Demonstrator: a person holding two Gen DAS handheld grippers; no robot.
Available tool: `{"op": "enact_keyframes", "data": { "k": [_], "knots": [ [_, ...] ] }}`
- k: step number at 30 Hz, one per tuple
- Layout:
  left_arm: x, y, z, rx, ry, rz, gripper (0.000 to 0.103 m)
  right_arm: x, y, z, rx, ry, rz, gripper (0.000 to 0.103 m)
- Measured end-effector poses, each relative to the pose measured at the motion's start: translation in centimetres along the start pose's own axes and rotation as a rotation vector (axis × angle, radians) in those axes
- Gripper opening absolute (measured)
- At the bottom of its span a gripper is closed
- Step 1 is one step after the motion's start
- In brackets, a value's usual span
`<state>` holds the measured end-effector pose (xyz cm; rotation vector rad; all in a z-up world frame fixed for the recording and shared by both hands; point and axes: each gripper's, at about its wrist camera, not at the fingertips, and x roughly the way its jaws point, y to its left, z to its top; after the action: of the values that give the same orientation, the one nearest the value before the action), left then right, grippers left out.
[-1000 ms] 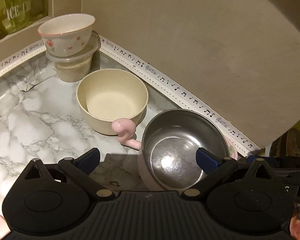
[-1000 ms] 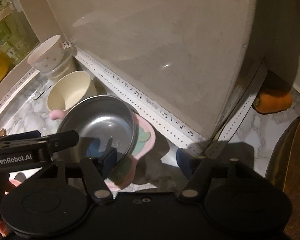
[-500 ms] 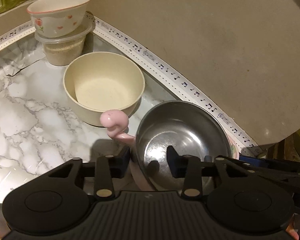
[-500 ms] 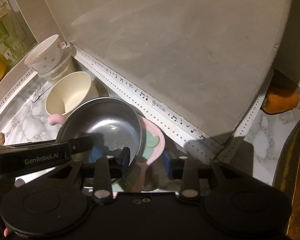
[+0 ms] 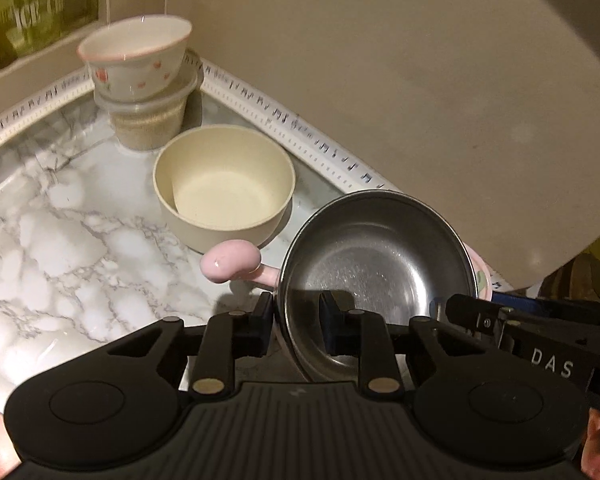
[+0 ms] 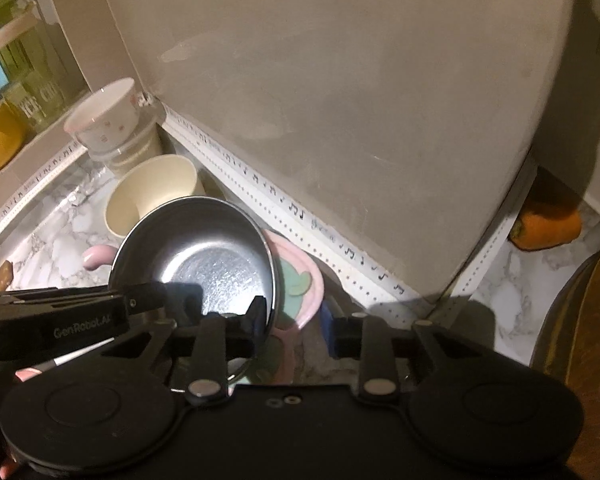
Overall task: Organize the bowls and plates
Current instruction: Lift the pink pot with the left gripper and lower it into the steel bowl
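Marble counter, left gripper fingers clenched on steel bowl rim, right gripper likewise.

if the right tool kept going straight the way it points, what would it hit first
The right tool is shut on the steel bowl rim. Straight ahead, the pink plate lies just below its line, then the note-patterned trim under the wall; depth is unclear.

Home kitchen: marble counter, bowls.

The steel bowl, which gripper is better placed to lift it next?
Left. The left gripper is closed across the steel bowl rim, one finger inside, one outside. The right gripper straddles the far rim loosely.
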<state>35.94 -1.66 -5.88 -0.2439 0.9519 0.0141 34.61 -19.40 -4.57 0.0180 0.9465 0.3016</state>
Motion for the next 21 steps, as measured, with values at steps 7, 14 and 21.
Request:
{"op": "enact_keyframes", "data": {
  "k": [7, 14, 21],
  "knots": [
    [-3.5, -1.2, -0.5, 0.026, -0.005, -0.007, 0.023, -3.7, -0.2, -0.3, -0.028, -0.035, 0.014, 0.028],
    [-7.1, -3.1, -1.5, 0.073, 0.011, -0.043, 0.023, -7.7, -1.1, -1.5, -0.055, -0.021, 0.014, 0.028],
    [-9.7, -4.9, -4.0, 0.117, 0.04, -0.079, 0.023, -10.4, -2.5, -3.9, -0.069, 0.006, 0.014, 0.028]
  ]
}}
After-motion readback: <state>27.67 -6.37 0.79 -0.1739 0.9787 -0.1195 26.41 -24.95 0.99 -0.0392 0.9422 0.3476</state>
